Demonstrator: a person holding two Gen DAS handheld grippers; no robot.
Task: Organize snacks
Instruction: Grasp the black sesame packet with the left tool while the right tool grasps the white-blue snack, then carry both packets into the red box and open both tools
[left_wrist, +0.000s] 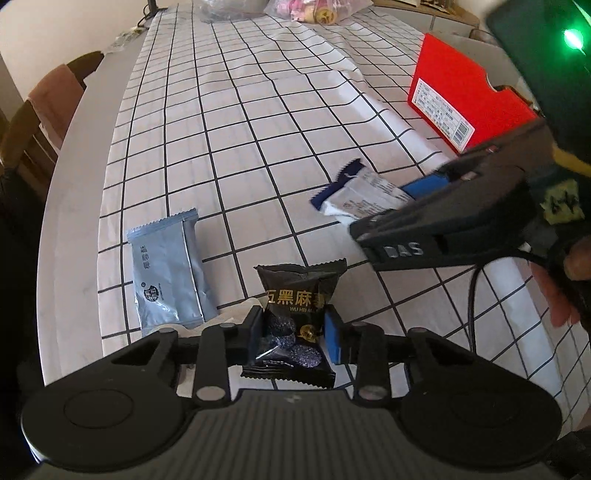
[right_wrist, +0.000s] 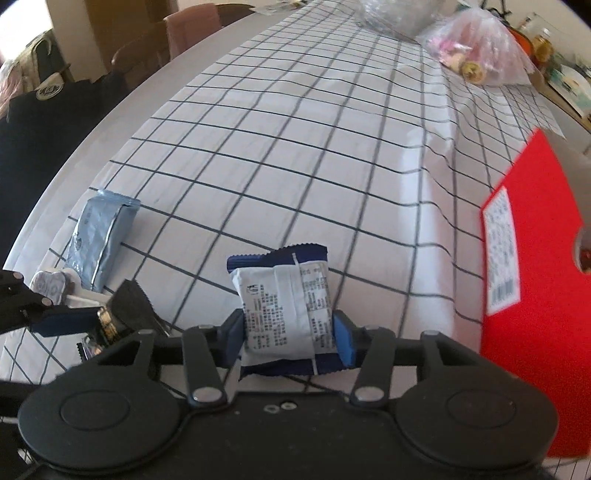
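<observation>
Left gripper (left_wrist: 293, 334): pointing steeply down, jaws standing on either side of a black sesame snack packet (left_wrist: 295, 317) that is lying on the checked tablecloth (left_wrist: 236, 147). Both pads appear to be pressing its sides, though the left contact is hard to confirm.

Right gripper (right_wrist: 290, 341): also angled down, blue pads (right_wrist: 341, 341) clamping a white-and-navy snack packet (right_wrist: 284, 306) across its printed back; the packet is resting on the cloth, seam facing up.

Just left of the black packet, a grey-blue foil packet (left_wrist: 166, 273) is lying flat near the cloth's edge. In the right wrist view a small silver foil piece (right_wrist: 46, 284) is sitting beside it, too blurred to identify.

To the right, a red cardboard box (left_wrist: 465, 99) with a white printed label is standing on the table (left_wrist: 74, 192), well apart from the packets. At the far end, clear plastic bags (right_wrist: 476, 51) of assorted items are resting on the cloth. A chair (left_wrist: 44, 107) is standing beyond the table's left edge.
</observation>
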